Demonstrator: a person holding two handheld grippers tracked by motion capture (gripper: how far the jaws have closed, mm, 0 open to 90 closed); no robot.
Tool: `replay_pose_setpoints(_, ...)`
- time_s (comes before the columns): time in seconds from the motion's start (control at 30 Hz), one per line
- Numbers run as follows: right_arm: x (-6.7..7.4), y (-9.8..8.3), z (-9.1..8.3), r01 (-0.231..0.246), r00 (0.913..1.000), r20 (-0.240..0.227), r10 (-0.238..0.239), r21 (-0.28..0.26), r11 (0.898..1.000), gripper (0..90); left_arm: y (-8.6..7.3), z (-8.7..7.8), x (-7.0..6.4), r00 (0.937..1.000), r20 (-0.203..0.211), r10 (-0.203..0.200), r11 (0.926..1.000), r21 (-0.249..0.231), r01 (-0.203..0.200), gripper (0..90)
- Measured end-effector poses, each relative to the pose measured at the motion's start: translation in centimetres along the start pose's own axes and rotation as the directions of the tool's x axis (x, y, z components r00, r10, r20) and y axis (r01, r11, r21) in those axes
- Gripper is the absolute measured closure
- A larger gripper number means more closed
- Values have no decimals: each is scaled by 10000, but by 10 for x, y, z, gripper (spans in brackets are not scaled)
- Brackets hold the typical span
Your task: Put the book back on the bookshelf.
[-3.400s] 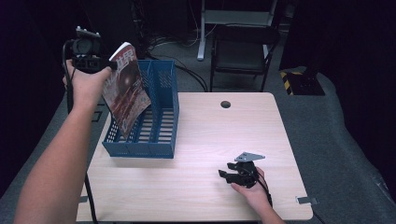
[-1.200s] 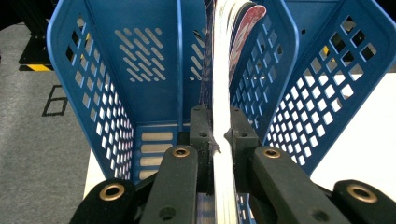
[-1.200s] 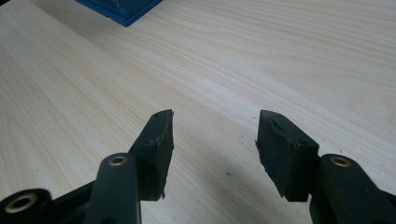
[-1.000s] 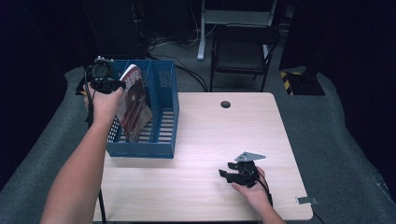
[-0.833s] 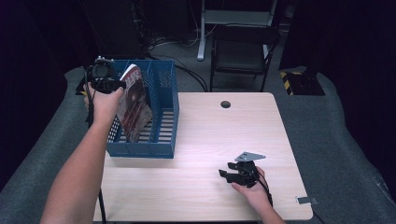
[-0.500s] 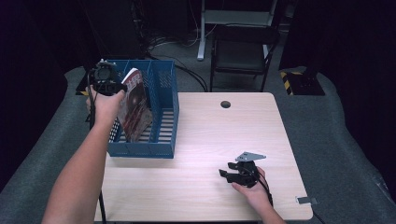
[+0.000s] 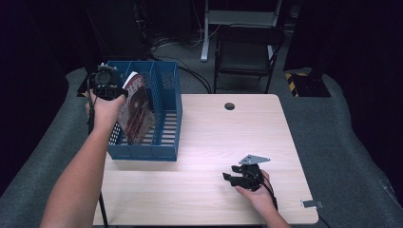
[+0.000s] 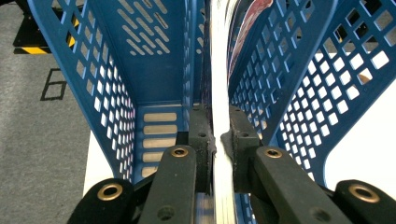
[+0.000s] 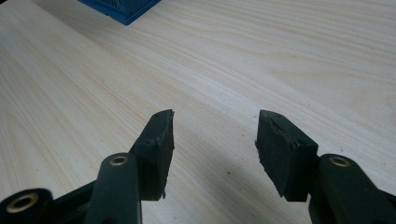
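Over the blue rack, our left claw stays clamped on the magazine, which we should lower straight between dividers; right claw rests apart.

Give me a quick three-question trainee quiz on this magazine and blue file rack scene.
1. True or false: the left hand-held gripper is shut on the magazine.
2. The right hand-held gripper is: A) open above the bare table; B) shut on a pen; C) inside the rack.
3. Fill in: the magazine's lower part sits inside the blue ____.

Key: 1 true; 2 A; 3 file rack.
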State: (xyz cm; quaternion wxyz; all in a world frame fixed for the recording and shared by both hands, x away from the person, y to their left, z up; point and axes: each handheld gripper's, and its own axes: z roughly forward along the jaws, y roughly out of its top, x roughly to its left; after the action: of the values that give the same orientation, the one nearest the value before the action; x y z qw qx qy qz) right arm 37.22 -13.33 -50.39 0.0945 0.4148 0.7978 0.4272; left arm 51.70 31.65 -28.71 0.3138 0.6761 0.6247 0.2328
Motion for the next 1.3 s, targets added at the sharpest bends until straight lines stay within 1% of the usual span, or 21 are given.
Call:
replay_pose_setpoints(0.13,1,0,0,-34,10000,40,34,15,10000,462,-1,-1,-2,9999,-16,137,9999,20,-137,825)
replay_pose_setpoints(0.17,0,0,0,-1,10000,29,1,32,10000,462,-1,-1,-2,9999,-14,155,9999,22,-155,823)
replay_pose_setpoints(0.23,1,0,0,-100,9999,-50,101,38,9999,462,-1,-2,-2,9998,22,181,9998,42,-181,818)
replay_pose_setpoints(0.33,0,0,0,-45,10000,-44,45,12,10000,462,-2,-4,-2,9998,67,210,9998,-22,-210,802)
replay_pose_setpoints(0.43,0,0,0,-46,10000,-3,46,28,10000,462,-3,-6,-1,9998,125,176,9998,50,-177,790)
replay_pose_setpoints(0.5,0,0,0,-18,10000,3,18,20,10000,462,-5,-7,0,9997,144,204,9998,-56,-203,787)
replay_pose_setpoints(0.6,1,0,0,-25,10000,-57,25,1,10000,462,-8,-8,3,9996,208,181,9998,-24,-181,786)
replay_pose_setpoints(0.67,0,0,1,50,10000,39,-50,22,10000,462,-11,-8,5,9994,298,158,9999,-61,-156,785)
replay_pose_setpoints(0.77,0,0,1,80,10000,20,-80,-4,10000,462,-13,-10,7,9992,392,59,9999,-106,-55,784)
replay_pose_setpoints(0.87,1,0,1,113,9999,5,-113,68,9999,462,-15,-10,9,9990,431,89,9999,-85,-85,784)
replay_pose_setpoints(0.97,0,0,1,135,9999,49,-136,84,9999,462,-16,-12,10,9987,474,164,9999,-54,-162,784)
replay_pose_setpoints(1.03,0,0,2,129,9999,58,-129,80,9999,462,-16,-13,9,9983,578,68,9999,-94,-63,784)
replay_pose_setpoints(1.13,0,0,2,138,9999,52,-138,99,9999,461,-16,-14,11,9979,652,23,9999,-102,-16,785)
replay_pose_setpoints(1.2,1,0,2,73,9999,81,-73,67,10000,461,-16,-14,11,9978,668,45,10000,-65,-41,785)
replay_pose_setpoints(1.3,0,0,2,83,10000,-6,-83,102,9999,461,-16,-15,12,9974,720,63,10000,-46,-60,789)
